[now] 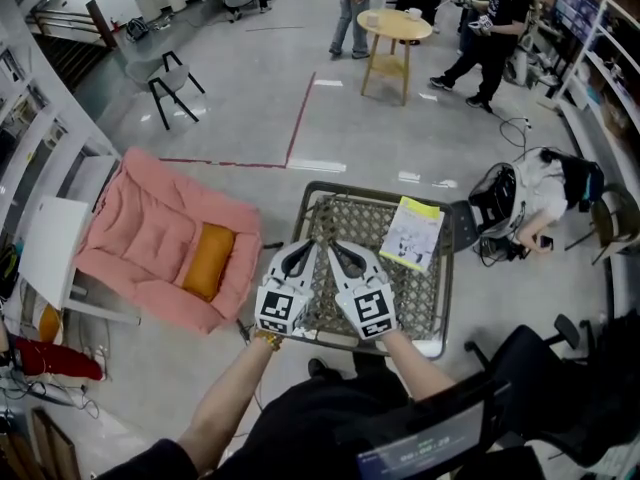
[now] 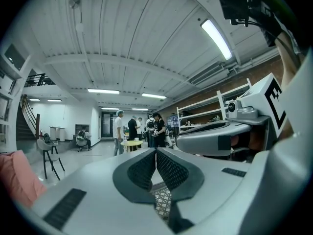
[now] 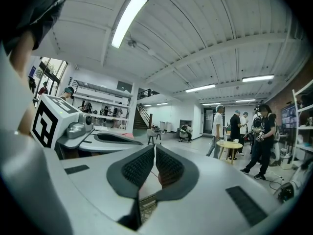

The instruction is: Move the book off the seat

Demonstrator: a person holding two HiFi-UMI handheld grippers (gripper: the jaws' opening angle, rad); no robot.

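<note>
Left gripper (image 1: 303, 247) and right gripper (image 1: 336, 247) both have fingers shut on nothing, so jabbing at the flat book (image 1: 412, 232) like that could just shove it across the seat (image 1: 350, 218).

A round wooden table (image 1: 395, 25) stands on glossy grey floor (image 1: 250, 98) with people (image 1: 352, 8) around it. Left of the table runs a red tape line (image 1: 300, 118), farther left a black chair (image 1: 172, 80) and a pink armchair (image 1: 150, 228). White shelving (image 2: 218, 104) stands to its right; strip lights (image 3: 128, 18) glow overhead.
</note>
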